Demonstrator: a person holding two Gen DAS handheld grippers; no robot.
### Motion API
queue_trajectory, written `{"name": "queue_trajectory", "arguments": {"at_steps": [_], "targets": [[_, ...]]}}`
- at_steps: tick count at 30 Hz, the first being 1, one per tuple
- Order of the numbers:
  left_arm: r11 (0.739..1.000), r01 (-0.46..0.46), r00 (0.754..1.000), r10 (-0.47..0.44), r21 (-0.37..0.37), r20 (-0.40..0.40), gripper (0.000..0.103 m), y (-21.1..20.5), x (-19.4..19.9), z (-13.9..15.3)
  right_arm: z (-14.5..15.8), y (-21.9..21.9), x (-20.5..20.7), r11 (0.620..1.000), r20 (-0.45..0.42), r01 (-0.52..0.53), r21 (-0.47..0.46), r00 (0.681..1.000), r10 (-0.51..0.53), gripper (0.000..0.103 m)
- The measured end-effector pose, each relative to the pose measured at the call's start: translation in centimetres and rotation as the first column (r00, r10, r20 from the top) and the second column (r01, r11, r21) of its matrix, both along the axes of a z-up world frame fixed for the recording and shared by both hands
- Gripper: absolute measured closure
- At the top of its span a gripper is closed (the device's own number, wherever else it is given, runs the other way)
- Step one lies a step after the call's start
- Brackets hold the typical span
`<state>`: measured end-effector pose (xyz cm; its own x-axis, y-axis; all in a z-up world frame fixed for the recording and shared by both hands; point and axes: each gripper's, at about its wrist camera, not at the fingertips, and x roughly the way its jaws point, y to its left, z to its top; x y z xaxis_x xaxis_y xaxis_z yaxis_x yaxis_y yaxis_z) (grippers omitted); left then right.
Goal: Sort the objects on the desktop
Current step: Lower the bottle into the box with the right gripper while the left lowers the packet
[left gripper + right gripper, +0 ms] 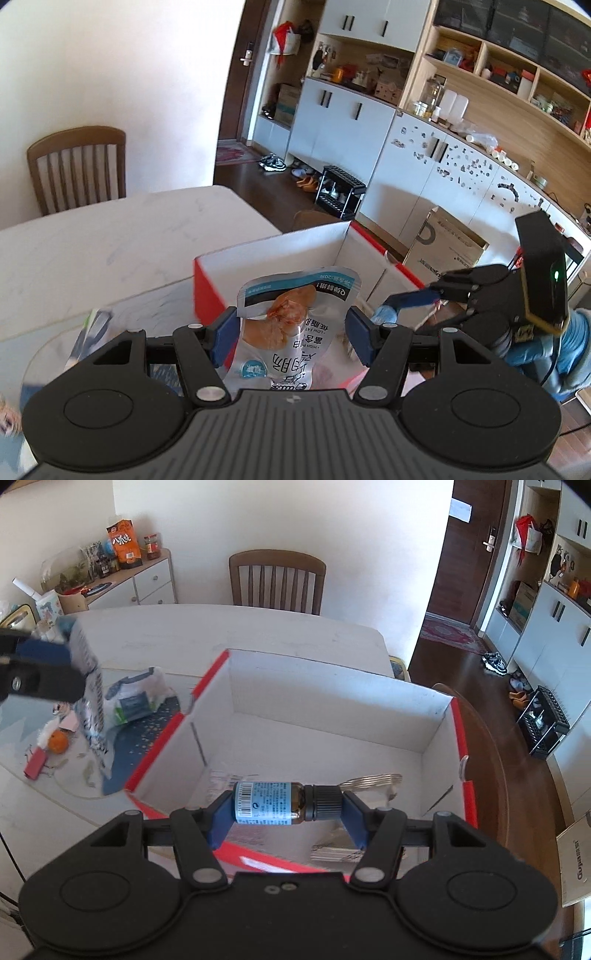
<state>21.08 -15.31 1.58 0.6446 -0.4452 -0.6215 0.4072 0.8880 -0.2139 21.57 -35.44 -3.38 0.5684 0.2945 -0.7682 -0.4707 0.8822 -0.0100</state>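
Note:
My left gripper (291,332) is shut on a silver snack pouch (291,321) with a chicken picture, held upright just left of the red-and-white cardboard box (273,251). From the right wrist view the pouch (90,686) hangs left of the box (332,698). My right gripper (288,806) is shut on a small brown medicine bottle (277,803) with a black cap, held sideways over the box's near part. The right gripper also shows in the left wrist view (417,299) beyond the box. Flat packets (343,849) lie on the box floor.
On the table (229,635) left of the box lie a white-green bag (136,698), an orange (58,741), a red item (35,764) and a blue patterned mat (147,738). A wooden chair (277,579) stands behind the table. A cardboard carton (447,247) stands on the floor.

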Motion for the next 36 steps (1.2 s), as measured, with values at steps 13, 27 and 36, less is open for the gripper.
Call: {"name": "queue_trajectory", "arguments": {"at_steps": [13, 27, 36], "targets": [[0.986, 0.076, 0.996, -0.069, 0.146, -0.051, 0.041, -5.7, 7.6, -3.1, -2.4, 0.0, 3.0, 0.999, -0.036, -0.034, -0.025, 0.999, 0.033, 0.042], [0.923, 0.158, 0.982, -0.109, 0.352, -0.153, 0.041, -9.9, 12.7, -9.4, -5.8, -0.3, 5.9, 0.999, -0.17, -0.051, -0.001, 0.984, 0.05, 0.042], [0.896, 0.192, 0.974, -0.123, 0.401, -0.193, 0.041, -11.9, 14.5, -11.1, -6.7, 0.6, 7.0, 0.992, -0.203, -0.108, -0.067, 0.975, 0.092, 0.042]]}}
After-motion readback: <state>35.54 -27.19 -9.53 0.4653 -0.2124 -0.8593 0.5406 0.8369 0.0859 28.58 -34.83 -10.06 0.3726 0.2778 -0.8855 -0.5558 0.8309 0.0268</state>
